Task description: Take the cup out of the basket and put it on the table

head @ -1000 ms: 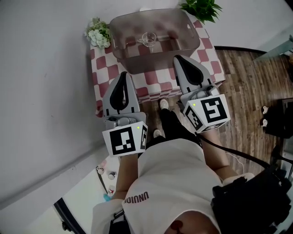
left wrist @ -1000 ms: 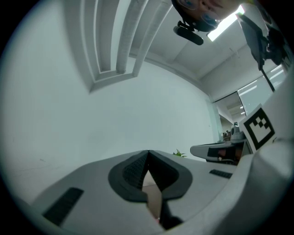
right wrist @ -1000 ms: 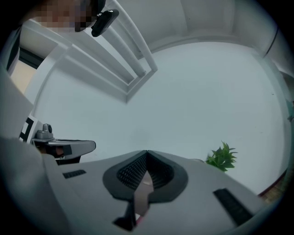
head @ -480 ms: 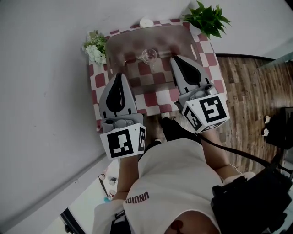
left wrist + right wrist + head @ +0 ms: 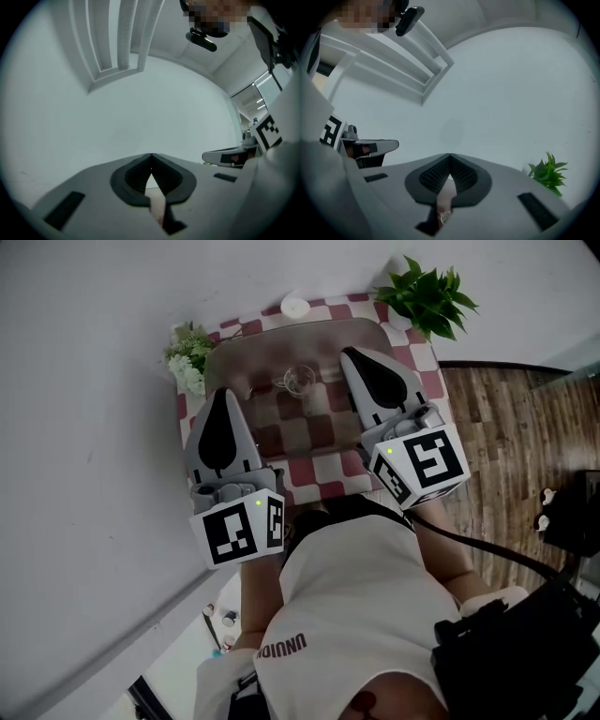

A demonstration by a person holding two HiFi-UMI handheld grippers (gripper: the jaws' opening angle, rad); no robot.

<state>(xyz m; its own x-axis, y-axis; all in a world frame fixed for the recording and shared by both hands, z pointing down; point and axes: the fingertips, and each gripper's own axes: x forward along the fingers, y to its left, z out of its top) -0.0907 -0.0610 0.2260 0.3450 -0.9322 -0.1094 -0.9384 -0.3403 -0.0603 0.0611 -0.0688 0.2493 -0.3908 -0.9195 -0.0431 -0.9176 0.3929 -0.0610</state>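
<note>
Small clear glass cup [image 5: 298, 381]: sits inside the translucent grey-brown plastic basket [image 5: 309, 326], upper middle of the head view, touched by neither gripper. Seen in the picture between the two gripper tips.

Basket: rests on the small tabletop with a red-and-white checked cloth [image 5: 323, 465], covering most of it.

Left gripper [image 5: 223, 390], grey with black pads and a marker cube at its rear: hangs over the lower left corner of the basket, left of the cup. In the left gripper view [image 5: 151, 154], fingers closed, tips meeting at a point, with nothing between them; only a thin pinkish sliver showing through the slit below the tips.

Right gripper [image 5: 347, 352]: reaches over the right part of the basket, its tip just right of the cup and higher in the frame than the left one. In the right gripper view [image 5: 450, 154], fingers likewise shut tip to tip and empty.

Around the basket: bunch of white flowers [image 5: 187, 357] at the upper left corner of the tabletop, green leafy potted plant [image 5: 431, 301] at the upper right corner, also at the lower right of the right gripper view [image 5: 548, 173], and a small white round object [image 5: 295, 307] at the far edge. Brown wooden floor [image 5: 497, 427] at the right of the frame.
</note>
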